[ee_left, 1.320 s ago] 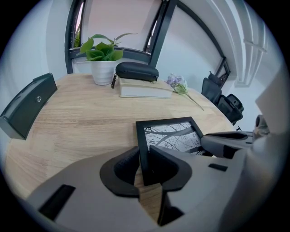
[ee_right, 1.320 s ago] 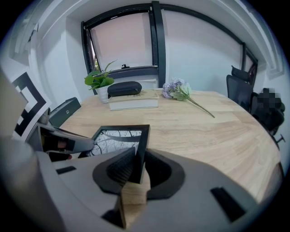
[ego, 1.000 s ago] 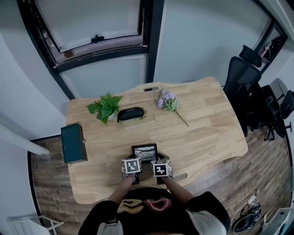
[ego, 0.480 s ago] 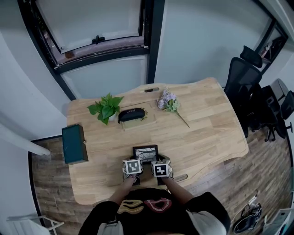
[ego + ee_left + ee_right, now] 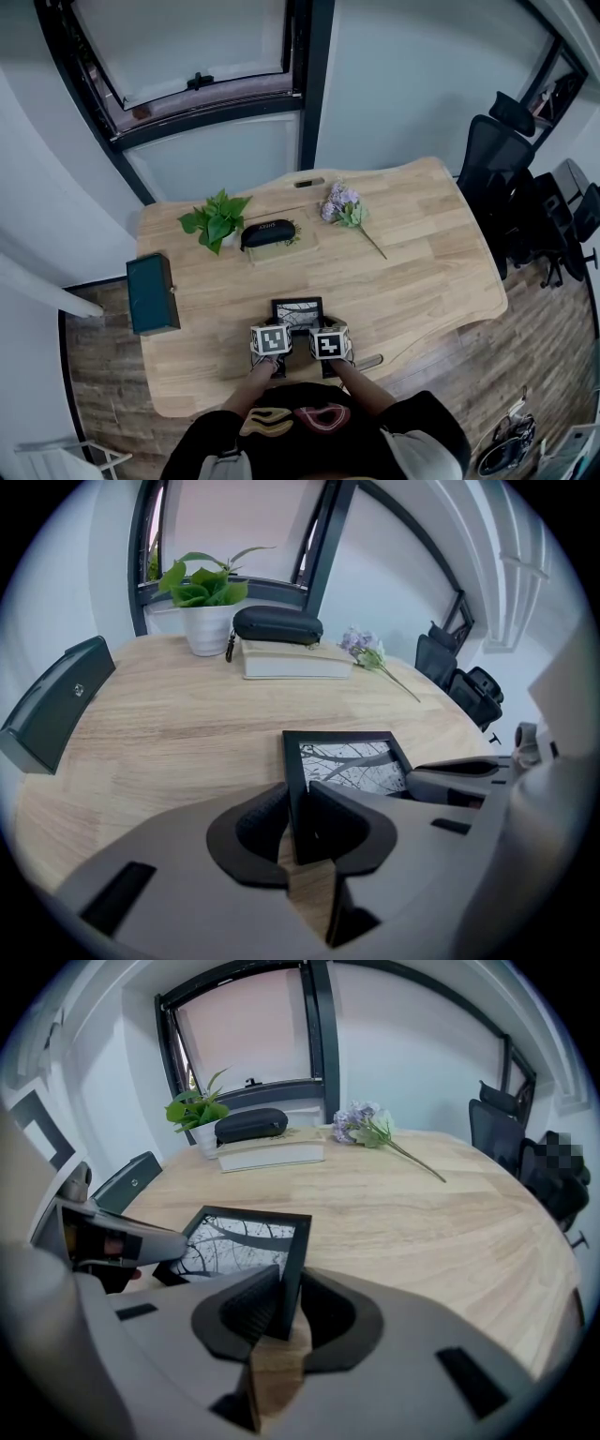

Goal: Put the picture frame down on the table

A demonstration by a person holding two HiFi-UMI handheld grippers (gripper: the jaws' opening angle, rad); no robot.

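A small black picture frame (image 5: 297,311) with a black-and-white branch print lies face up, low over the wooden table (image 5: 422,253) near its front edge. My left gripper (image 5: 298,822) is shut on the frame's (image 5: 347,766) left rail, close to its near corner. On the opposite rail of the frame (image 5: 246,1246), my right gripper (image 5: 281,1302) is shut as well. In the head view both grippers (image 5: 270,340) (image 5: 328,344) sit side by side just in front of the person's body, hiding the frame's near edge.
A potted green plant (image 5: 217,223), a black case on a pale book (image 5: 269,234) and a sprig of purple flowers (image 5: 343,208) lie across the table's far half. A dark green box (image 5: 150,292) overhangs the left edge. Black office chairs (image 5: 511,178) stand at the right.
Both grippers with the frame have barely shifted; the picture stays much the same across the three head views.
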